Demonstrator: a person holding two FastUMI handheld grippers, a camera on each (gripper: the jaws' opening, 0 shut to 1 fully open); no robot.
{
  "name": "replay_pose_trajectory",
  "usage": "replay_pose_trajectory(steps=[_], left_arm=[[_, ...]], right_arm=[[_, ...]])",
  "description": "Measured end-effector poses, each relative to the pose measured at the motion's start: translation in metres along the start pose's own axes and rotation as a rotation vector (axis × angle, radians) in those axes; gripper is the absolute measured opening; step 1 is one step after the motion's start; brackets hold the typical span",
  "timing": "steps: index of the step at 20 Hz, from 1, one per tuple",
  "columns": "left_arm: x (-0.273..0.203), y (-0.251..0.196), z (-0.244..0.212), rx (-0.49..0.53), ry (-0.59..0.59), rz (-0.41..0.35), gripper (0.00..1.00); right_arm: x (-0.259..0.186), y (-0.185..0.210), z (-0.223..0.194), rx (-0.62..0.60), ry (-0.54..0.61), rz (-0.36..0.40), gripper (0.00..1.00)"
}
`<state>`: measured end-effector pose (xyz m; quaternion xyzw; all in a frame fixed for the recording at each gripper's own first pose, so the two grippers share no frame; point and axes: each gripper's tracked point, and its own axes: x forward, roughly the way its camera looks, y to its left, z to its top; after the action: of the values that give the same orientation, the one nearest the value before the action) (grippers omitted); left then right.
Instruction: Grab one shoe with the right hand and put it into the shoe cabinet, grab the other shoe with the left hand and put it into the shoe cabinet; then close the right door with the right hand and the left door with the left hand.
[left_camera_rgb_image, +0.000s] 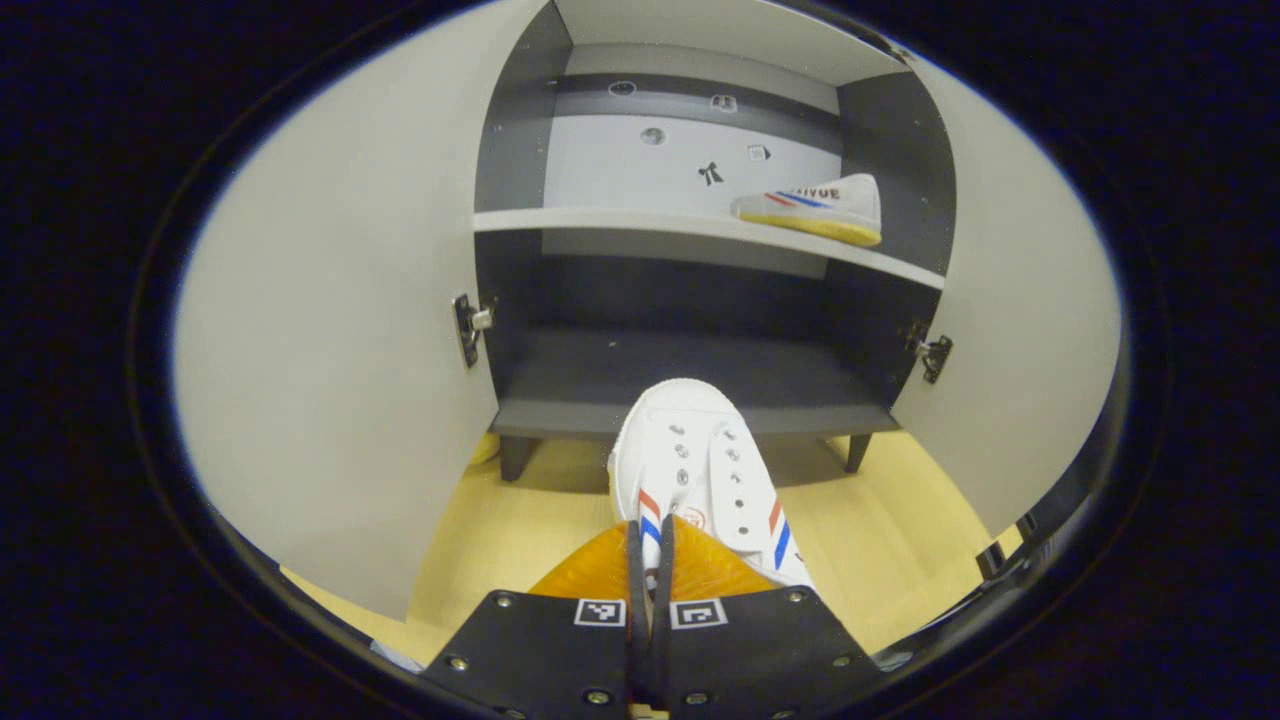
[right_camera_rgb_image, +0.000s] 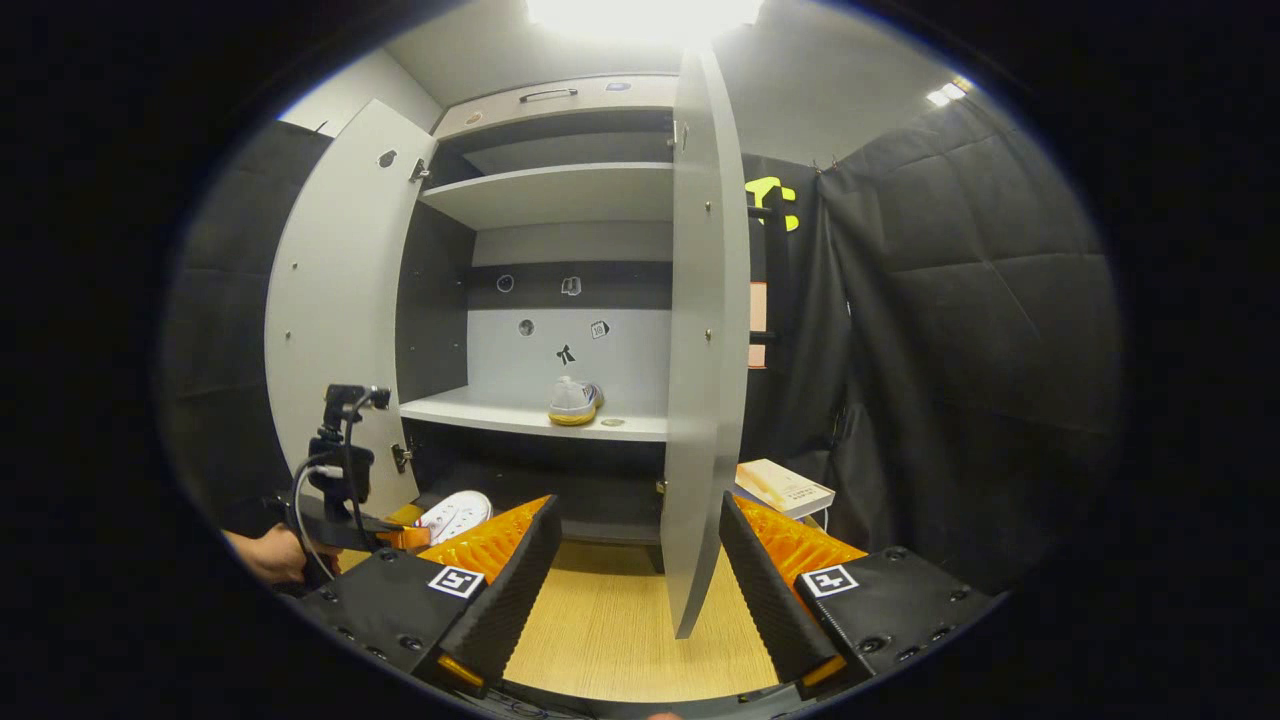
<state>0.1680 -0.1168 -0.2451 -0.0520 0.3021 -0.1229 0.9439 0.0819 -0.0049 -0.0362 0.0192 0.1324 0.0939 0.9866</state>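
In the left gripper view I see my left gripper (left_camera_rgb_image: 650, 545) pressed together on the heel part of a white shoe (left_camera_rgb_image: 700, 465) with red and blue stripes. Both fingers are almost touching each other, with the edge of the shoe between them, so the gripper is narrow and it holds this shoe. The shoe points its toe toward the shoe cabinet (left_camera_rgb_image: 700, 300) and hangs above the wooden floor (left_camera_rgb_image: 500, 540), just in front of the dark bottom shelf (left_camera_rgb_image: 690, 375).

The other shoe (left_camera_rgb_image: 815, 208) lies already on the light middle shelf (left_camera_rgb_image: 600, 220), near the right wall of the cabinet, with its yellow sole down. In the right gripper view I see this same shoe (right_camera_rgb_image: 574, 402) from its end, on the middle shelf (right_camera_rgb_image: 480, 412).

Both doors are open. In the left gripper view the left door (left_camera_rgb_image: 340, 380) and the right door (left_camera_rgb_image: 1010, 330) stand wide on each side of the cabinet.

In the right gripper view my right gripper (right_camera_rgb_image: 635, 580) is wide open and holds nothing. The edge of the right door (right_camera_rgb_image: 705, 340) stands between its two fingers, but I cannot tell if a finger touches the door. Farther to the left in this view I see the left gripper (right_camera_rgb_image: 400, 538) with the held shoe (right_camera_rgb_image: 455, 515), and a hand (right_camera_rgb_image: 265, 555) behind it. A book (right_camera_rgb_image: 785, 487) lies to the right of the cabinet, beside the door.
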Motion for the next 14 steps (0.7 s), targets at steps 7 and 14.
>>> replay_pose_trajectory(steps=[7, 14], left_arm=[[0.001, -0.001, 0.003, 0.008, -0.152, -0.032, 0.01], [-0.003, -0.001, 0.005, 0.004, -0.266, -0.023, 0.01]], right_arm=[[0.003, 0.002, 0.010, 0.009, -0.028, 0.008, 0.99], [0.010, -0.008, 0.018, 0.008, -0.063, -0.005, 0.99]])
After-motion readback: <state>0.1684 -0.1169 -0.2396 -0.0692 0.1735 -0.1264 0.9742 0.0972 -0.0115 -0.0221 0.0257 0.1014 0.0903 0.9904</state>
